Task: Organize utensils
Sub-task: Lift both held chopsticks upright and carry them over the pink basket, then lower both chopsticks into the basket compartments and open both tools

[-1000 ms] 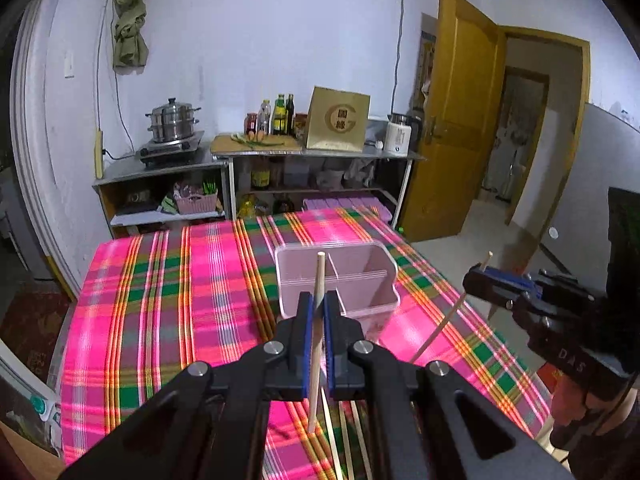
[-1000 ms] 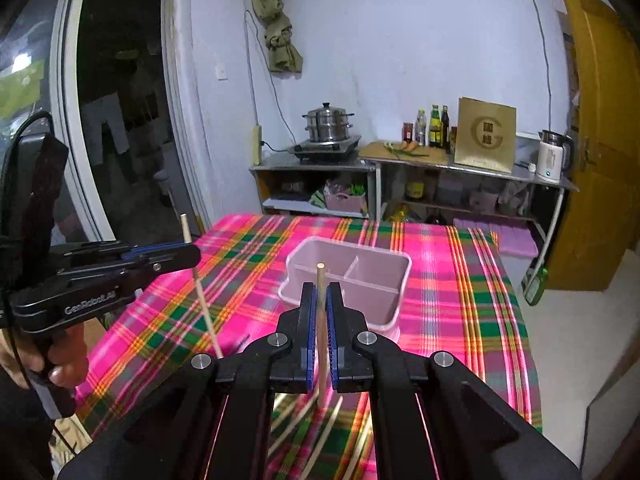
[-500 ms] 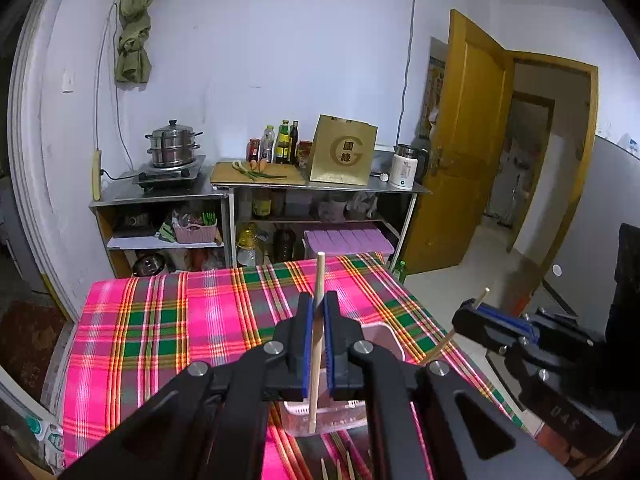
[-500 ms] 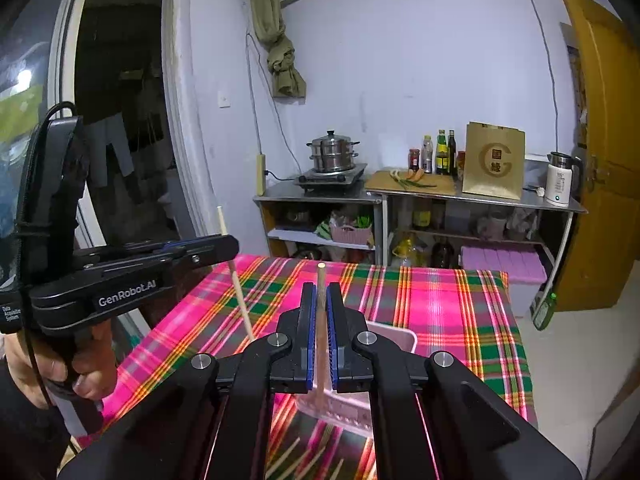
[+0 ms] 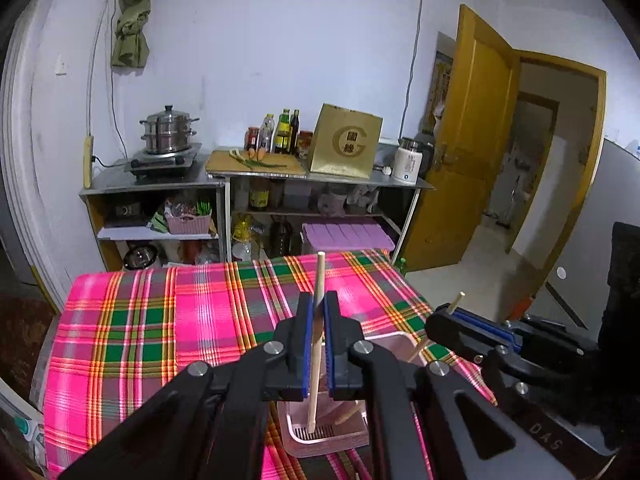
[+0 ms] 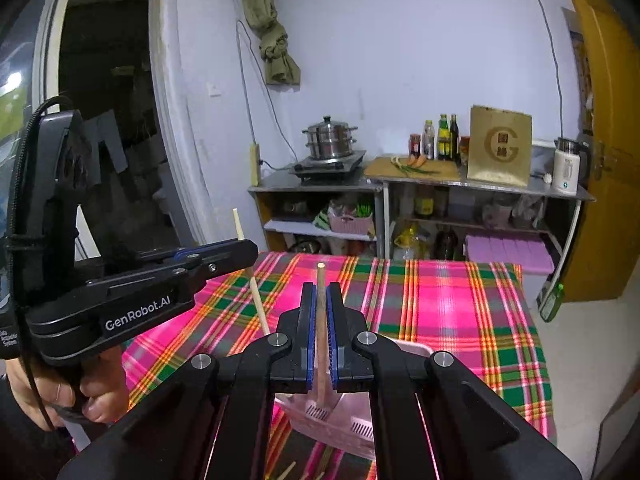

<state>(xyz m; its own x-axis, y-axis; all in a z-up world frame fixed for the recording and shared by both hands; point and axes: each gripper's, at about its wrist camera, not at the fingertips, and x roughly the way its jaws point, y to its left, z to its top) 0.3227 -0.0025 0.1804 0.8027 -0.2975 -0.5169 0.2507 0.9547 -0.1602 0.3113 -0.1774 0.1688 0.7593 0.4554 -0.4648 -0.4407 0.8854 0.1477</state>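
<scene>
My left gripper is shut on an upright wooden chopstick. Its lower end dips into the pink divided utensil holder right below the fingers. My right gripper is shut on a second chopstick, whose lower end also hangs in the pink holder. Each view shows the other gripper close beside: the right gripper with its slanted chopstick, and the left gripper with its chopstick, held by a person's hand.
The holder sits on a table under a pink plaid cloth. Loose chopsticks lie on the cloth near me. Metal shelves with a steamer pot, bottles and a gold box stand along the far wall. A yellow door is open at the right.
Both grippers have carried their chopsticks forward over the table. The pink holder, ahead of the fingers a second ago, now lies beneath them with the chopstick ends in it.
</scene>
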